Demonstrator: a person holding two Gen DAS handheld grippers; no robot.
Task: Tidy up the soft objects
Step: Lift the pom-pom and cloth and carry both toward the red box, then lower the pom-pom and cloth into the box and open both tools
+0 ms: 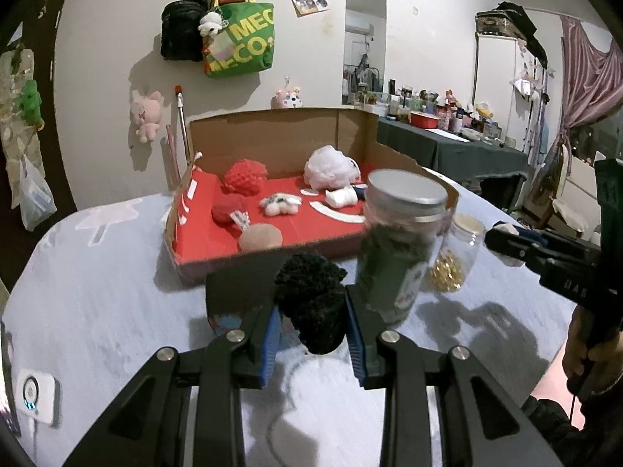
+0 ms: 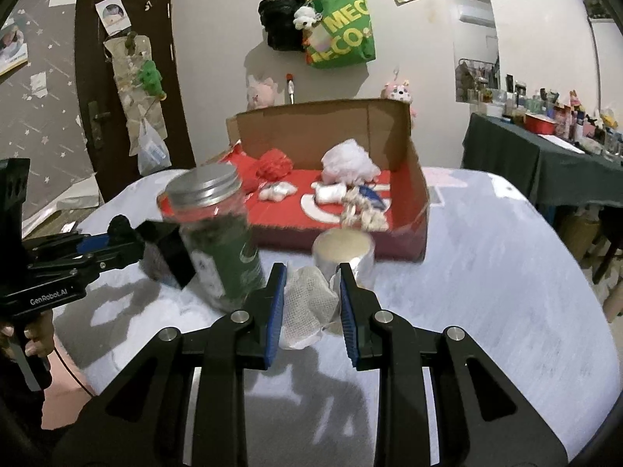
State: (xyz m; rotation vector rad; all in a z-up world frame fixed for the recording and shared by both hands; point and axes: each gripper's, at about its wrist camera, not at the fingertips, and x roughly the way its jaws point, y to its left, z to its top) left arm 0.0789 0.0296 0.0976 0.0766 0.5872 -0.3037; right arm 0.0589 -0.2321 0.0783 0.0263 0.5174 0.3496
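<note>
My left gripper (image 1: 311, 303) is shut on a black fuzzy ball (image 1: 311, 299), held just above the grey tabletop. My right gripper (image 2: 311, 276) is shut on a white gauze pad (image 2: 305, 305) that hangs between its blue pads. Beyond both stands an open cardboard box (image 1: 272, 136) with a red floor. It holds a red mesh puff (image 1: 244, 177), a white mesh puff (image 1: 329, 167), a beige sponge (image 1: 260, 236) and small white cotton pieces (image 1: 279, 204). In the right wrist view the left gripper (image 2: 124, 233) shows at the left with the black ball in it.
A tall jar with a metal lid and dark green contents (image 1: 401, 241) stands between the grippers and the box. A short jar of gold pieces (image 1: 455, 260) sits beside it. Bags and plush toys hang on the wall; a cluttered dark table (image 2: 545, 163) stands at the right.
</note>
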